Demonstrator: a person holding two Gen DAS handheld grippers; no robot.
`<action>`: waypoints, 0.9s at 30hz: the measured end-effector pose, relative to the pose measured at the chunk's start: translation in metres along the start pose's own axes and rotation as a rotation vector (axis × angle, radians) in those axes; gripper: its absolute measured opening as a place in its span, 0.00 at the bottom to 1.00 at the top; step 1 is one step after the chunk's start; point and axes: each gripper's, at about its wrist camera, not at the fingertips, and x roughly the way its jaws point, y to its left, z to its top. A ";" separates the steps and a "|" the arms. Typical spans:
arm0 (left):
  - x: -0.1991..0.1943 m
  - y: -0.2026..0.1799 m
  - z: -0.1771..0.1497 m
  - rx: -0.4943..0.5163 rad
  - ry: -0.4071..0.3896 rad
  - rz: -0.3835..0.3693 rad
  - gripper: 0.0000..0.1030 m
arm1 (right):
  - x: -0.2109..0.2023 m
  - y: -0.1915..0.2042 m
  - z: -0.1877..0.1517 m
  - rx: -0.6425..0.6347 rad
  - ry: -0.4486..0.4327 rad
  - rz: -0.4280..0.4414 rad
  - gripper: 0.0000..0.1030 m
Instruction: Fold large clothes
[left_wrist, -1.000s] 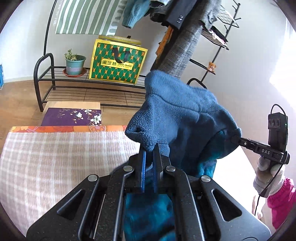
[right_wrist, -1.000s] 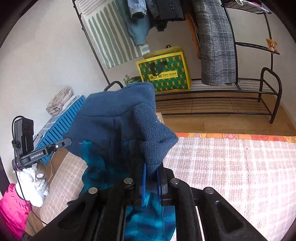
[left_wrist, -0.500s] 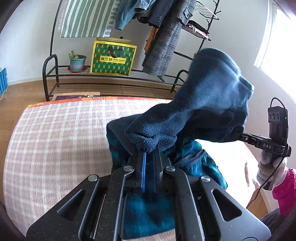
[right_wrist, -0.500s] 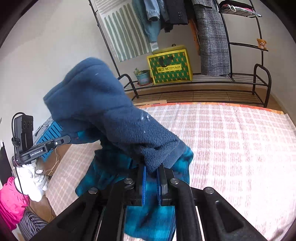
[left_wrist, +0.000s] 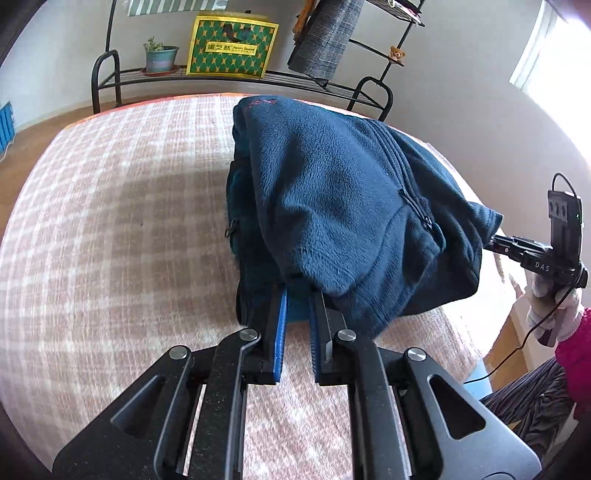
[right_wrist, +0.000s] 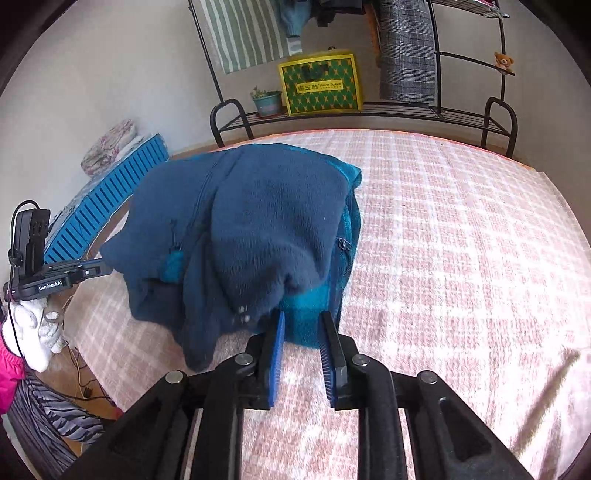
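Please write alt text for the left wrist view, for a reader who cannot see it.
A dark blue fleece jacket lies folded on a pink checked bedcover. The left gripper is at its near edge, jaws opening, teal lining between them. The right gripper's body shows at the jacket's far right.

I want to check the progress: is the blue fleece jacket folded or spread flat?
Folded. The blue fleece jacket lies doubled over itself in a bulky heap on the checked cover, not spread flat.
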 end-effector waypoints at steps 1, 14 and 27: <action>-0.007 0.006 -0.001 -0.023 -0.011 -0.010 0.12 | -0.006 -0.003 -0.002 0.005 -0.011 -0.006 0.27; 0.028 0.059 0.041 -0.485 0.040 -0.334 0.24 | 0.015 -0.052 0.006 0.438 -0.044 0.375 0.56; -0.001 0.048 0.037 -0.346 0.017 -0.206 0.05 | 0.013 -0.022 0.005 0.314 0.033 0.302 0.06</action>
